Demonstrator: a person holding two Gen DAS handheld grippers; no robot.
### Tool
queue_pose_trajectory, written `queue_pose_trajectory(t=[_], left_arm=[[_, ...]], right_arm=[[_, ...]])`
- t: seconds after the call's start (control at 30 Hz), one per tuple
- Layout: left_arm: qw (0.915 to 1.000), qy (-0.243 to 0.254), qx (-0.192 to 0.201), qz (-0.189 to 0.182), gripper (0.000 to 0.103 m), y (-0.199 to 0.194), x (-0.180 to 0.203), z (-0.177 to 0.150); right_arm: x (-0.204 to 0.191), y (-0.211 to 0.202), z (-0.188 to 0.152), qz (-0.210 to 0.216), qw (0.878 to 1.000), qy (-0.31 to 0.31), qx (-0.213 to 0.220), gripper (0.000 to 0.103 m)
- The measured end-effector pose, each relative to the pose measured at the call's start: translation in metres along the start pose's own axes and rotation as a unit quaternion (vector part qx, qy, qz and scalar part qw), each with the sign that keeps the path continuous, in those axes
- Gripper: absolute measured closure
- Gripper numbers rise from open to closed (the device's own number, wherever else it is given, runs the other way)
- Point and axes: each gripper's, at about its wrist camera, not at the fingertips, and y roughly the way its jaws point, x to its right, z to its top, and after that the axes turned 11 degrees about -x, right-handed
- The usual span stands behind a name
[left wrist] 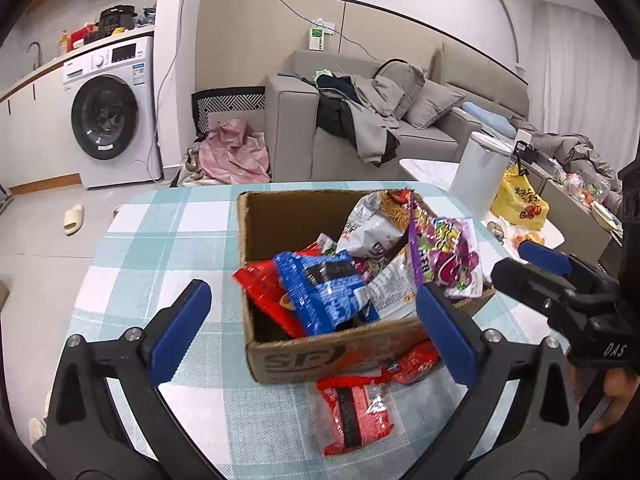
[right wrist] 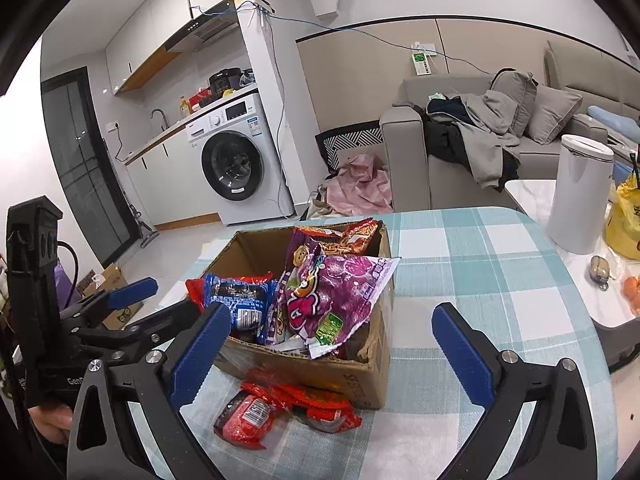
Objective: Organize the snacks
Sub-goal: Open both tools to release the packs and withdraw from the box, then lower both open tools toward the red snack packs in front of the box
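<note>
A cardboard box (left wrist: 332,356) (right wrist: 372,376) stands on the checked tablecloth and holds several snack bags: a blue one (left wrist: 320,292) (right wrist: 240,300), a purple one (left wrist: 448,256) (right wrist: 336,292), a silver one (left wrist: 372,224) and a red one (left wrist: 268,296). Two red packets (left wrist: 352,412) (right wrist: 280,408) lie on the cloth in front of the box. My left gripper (left wrist: 314,330) is open and empty, just short of the box. My right gripper (right wrist: 332,356) is open and empty, also before the box. Each gripper shows at the edge of the other's view.
The table (left wrist: 160,240) (right wrist: 480,280) has a rounded far edge. A white bin (left wrist: 480,168) (right wrist: 580,192) and a yellow bag (left wrist: 520,200) stand to the right. A sofa (left wrist: 360,128) with clothes and a washing machine (left wrist: 112,112) are beyond.
</note>
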Motion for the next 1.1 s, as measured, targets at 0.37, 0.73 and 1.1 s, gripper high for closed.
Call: queue_pose_trajectory(t=[0.37,0.73,1.1], left_arm=[[0.9997,-0.018,-0.01,0.013,0.001,-0.01,-0.011,-0.026],[0.9989,-0.023,-0.031,0.025,0.001,-0.002,-0.011,-0.051],[0.9972,-0.023,-0.065,0.029,0.001,0.022,-0.009,-0.068]], right_arm=[[0.005,0.001,-0.019,0.001,0.999,0.018,-0.03,0.0],[0.012,0.016,-0.044,-0.006,0.997,0.037,-0.072,0.0],[0.008,0.04,-0.064,-0.007,0.993,0.035,-0.113,0.001]])
